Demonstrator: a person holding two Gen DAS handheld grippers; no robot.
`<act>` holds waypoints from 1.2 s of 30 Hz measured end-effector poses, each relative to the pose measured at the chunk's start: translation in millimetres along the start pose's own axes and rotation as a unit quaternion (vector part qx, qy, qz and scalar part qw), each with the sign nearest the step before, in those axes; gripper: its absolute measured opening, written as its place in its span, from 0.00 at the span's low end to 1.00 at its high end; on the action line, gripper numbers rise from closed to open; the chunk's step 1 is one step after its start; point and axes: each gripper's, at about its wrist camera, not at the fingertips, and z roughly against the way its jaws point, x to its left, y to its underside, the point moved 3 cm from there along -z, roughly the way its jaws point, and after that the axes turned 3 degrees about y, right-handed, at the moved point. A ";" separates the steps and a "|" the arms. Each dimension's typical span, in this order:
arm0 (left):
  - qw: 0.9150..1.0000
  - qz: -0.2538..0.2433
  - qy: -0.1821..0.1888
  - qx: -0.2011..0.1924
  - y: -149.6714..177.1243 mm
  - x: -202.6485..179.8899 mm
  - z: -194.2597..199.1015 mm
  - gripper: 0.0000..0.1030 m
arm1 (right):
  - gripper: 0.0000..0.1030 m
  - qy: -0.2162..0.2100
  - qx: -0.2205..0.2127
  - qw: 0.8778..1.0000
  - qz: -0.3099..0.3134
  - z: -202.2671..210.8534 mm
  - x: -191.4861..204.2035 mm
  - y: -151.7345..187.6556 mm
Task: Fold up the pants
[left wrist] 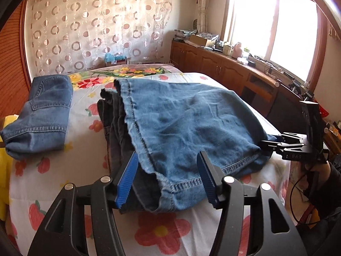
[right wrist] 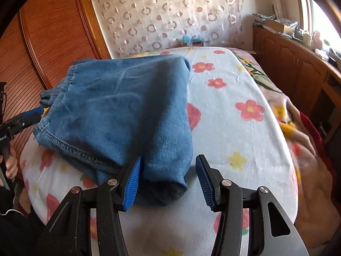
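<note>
Folded jeans lay mid-bed on the flowered blanket, a second folded pair off at ten o'clock. The left gripper stood spread, denim between its blue pads but unpinched; the right gripper was spread too, one pad brushing the fold's corner. Risk, as I judged it: a pad could snag that loose hem on withdrawal and drag the layers askew.

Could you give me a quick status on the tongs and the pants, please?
Left tongs open, astride jeans hem. Right tongs open at the other corner. Folded jeans flat on bed. Nothing in the way.
</note>
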 end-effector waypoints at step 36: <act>0.999 0.038 -0.010 0.003 -0.4 24.6 -2.4 0.57 | 0.16 -0.091 -0.088 0.991 0.043 34.5 59.7 -62.9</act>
